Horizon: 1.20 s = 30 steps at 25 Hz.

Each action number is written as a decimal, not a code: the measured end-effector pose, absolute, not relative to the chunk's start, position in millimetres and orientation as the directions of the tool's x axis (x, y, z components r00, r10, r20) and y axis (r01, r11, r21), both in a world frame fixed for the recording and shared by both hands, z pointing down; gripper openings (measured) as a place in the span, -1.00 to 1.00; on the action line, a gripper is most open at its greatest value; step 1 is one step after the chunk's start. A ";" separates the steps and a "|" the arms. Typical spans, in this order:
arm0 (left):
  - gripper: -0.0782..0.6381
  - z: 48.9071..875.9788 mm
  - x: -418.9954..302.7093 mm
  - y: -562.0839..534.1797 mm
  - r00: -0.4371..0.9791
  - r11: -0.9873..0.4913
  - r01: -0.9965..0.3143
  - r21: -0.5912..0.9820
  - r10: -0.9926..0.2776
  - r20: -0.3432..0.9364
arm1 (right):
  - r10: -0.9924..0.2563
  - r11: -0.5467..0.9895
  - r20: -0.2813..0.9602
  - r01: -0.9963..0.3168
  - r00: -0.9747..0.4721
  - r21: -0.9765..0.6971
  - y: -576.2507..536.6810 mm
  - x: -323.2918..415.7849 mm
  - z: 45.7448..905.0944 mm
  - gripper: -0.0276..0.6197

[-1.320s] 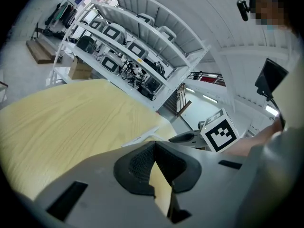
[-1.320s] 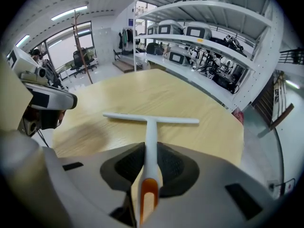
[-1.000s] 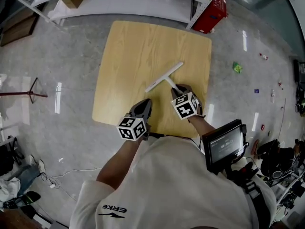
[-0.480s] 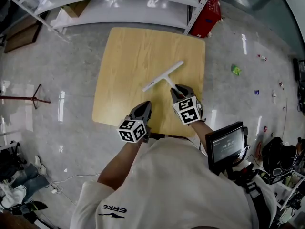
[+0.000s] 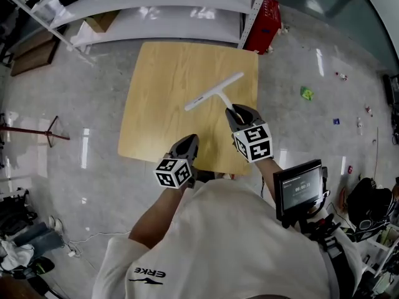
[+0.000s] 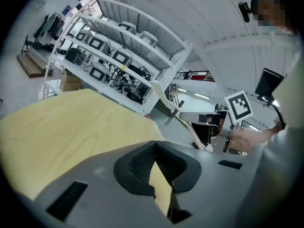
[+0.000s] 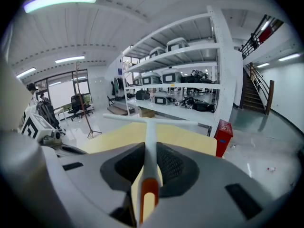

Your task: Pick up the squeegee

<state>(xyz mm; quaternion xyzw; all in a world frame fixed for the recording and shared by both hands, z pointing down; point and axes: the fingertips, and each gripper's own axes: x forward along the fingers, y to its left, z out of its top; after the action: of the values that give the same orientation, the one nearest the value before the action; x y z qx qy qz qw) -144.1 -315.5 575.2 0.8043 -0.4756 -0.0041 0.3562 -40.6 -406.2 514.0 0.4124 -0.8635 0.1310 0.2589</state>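
The white T-shaped squeegee point(image 5: 215, 92) hangs in the air over the far right part of the wooden table point(image 5: 162, 67), blade pointing away from me. My right gripper point(image 5: 235, 112) is shut on its handle. In the right gripper view the squeegee's handle point(image 7: 149, 141), with an orange end, runs out between the pads to the crossbar. My left gripper point(image 5: 189, 142) hovers at the table's near edge, shut and holding nothing. In the left gripper view its pads point(image 6: 142, 163) meet at the tip of that gripper point(image 6: 154, 144), with only the table behind.
White shelving point(image 5: 156, 5) with equipment runs along the far side of the table. A red crate point(image 5: 267, 14) stands at its right end. A thin stand point(image 5: 37, 132) is on the floor at left, and small litter point(image 5: 306, 93) lies at right.
My right gripper has risen and tilted up with the squeegee, lifting it off the tabletop. My left gripper has shifted slightly and stays shut.
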 end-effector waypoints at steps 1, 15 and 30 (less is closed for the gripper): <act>-0.77 575.8 -140.6 -314.1 0.545 -0.296 -0.764 0.574 -0.772 0.328 | -0.649 0.623 0.543 -0.782 -0.534 -0.024 -405.9 -35.9 511.8 -0.66; -0.77 556.6 -98.8 -256.4 0.479 -0.267 -0.785 0.559 -0.834 0.274 | -0.639 0.652 0.424 -0.744 -0.642 -0.144 -363.7 12.2 464.4 -0.66; -0.77 506.8 -121.1 -204.0 0.466 -0.314 -0.790 0.526 -0.865 0.184 | -0.633 0.666 0.379 -0.725 -0.675 -0.179 -271.2 -3.4 453.0 -0.65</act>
<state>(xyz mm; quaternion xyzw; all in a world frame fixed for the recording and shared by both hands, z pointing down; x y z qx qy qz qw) -121.1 -204.0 506.8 0.8080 -0.5123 -0.0661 0.2834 -3.4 -271.2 453.0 0.3766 -0.9012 0.1593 0.1438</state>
